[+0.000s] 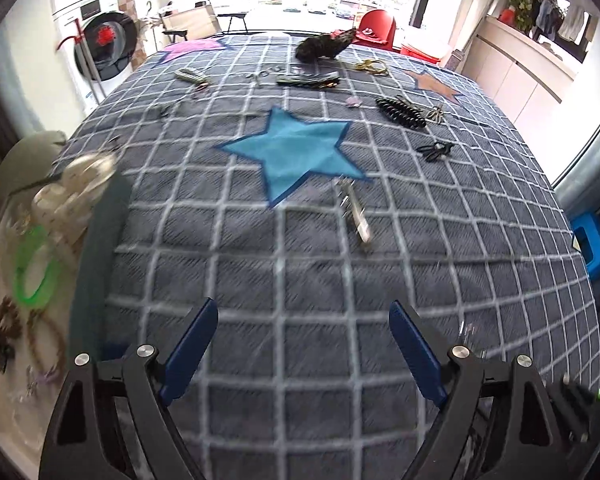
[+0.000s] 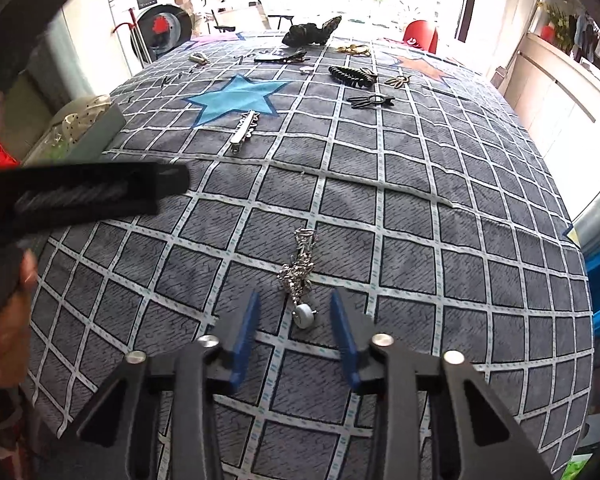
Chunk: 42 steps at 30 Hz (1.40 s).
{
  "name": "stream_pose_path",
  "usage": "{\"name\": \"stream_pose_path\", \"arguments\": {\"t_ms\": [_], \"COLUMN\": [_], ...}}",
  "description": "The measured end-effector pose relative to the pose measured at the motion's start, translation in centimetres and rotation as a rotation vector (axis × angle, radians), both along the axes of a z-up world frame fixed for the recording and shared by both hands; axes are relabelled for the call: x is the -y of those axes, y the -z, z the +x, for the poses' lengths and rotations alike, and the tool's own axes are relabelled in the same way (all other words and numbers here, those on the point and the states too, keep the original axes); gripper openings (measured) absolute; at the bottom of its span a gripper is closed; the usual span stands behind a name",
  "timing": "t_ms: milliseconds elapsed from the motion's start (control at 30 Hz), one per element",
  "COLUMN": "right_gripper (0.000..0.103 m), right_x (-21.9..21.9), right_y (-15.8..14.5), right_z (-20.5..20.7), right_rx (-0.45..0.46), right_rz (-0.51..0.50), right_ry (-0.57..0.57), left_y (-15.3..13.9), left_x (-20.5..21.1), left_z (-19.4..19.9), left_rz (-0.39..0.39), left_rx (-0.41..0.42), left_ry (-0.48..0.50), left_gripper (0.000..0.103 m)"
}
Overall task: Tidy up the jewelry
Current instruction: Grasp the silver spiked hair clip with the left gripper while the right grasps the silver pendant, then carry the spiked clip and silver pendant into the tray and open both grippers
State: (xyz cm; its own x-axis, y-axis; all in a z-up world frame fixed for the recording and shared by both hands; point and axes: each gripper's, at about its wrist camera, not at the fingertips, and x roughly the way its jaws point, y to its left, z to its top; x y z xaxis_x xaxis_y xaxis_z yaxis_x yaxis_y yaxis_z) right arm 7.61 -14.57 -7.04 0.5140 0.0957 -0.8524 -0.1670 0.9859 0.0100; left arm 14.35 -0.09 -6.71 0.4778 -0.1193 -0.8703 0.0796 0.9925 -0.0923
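A silver chain with a round pendant (image 2: 299,276) lies on the grey checked cloth (image 2: 420,208), just ahead of my right gripper (image 2: 296,312), which is open with the pendant between its fingertips. My left gripper (image 1: 302,320) is open and empty above the cloth. A silver hair clip (image 1: 354,212) lies ahead of it; it also shows in the right wrist view (image 2: 244,131). At the left, a white tray (image 1: 0,360) holds a green bangle (image 1: 34,270), a beaded bracelet and small dark pieces.
Further back lie a black beaded claw clip (image 1: 400,113), a black clip (image 1: 434,151), a dark flat clip (image 1: 308,79), gold pieces (image 1: 370,66), a black scrunchie (image 1: 324,46) and a striped clip (image 1: 190,77). A blue stool (image 1: 592,248) stands right of the table.
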Motion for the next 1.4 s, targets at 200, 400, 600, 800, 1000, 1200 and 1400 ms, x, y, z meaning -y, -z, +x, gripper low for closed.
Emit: {"name": "stream_pose_path", "arguments": {"t_ms": [200, 400, 600, 800, 1000, 1200, 1400], "right_gripper": [0.012, 0.012, 0.012, 0.012, 0.012, 0.012, 0.011], "right_x": [2.0, 4.3, 6.7, 8.1, 8.9, 9.2, 8.9], "right_y": [-0.1, 0.0, 0.1, -0.2, -1.1, -1.9, -2.9], "right_z": [-0.2, -0.7, -1.1, -1.8, -2.4, -3.2, -3.9], "right_rx": [0.008, -0.010, -0.039, -0.044, -0.034, -0.024, -0.003], "right_rz": [0.056, 0.169, 0.267, 0.327, 0.371, 0.388, 0.382], "right_ry": [0.021, 0.043, 0.095, 0.127, 0.138, 0.144, 0.136], "left_y": [0.4, 1.7, 1.4, 1.1, -0.3, -2.1, -3.2], "left_x": [2.4, 4.5, 5.6, 5.7, 4.5, 3.1, 1.1], "left_z": [2.8, 4.3, 4.4, 3.4, 0.8, -2.6, -6.2], "left_rz": [0.008, 0.064, 0.069, 0.045, 0.008, -0.014, -0.034], "left_rx": [0.005, -0.007, 0.020, 0.010, 0.038, 0.072, 0.094], "left_ry": [0.042, 0.080, 0.129, 0.151, 0.158, 0.174, 0.179], "left_gripper": [0.089, 0.073, 0.036, 0.012, 0.012, 0.012, 0.012]}}
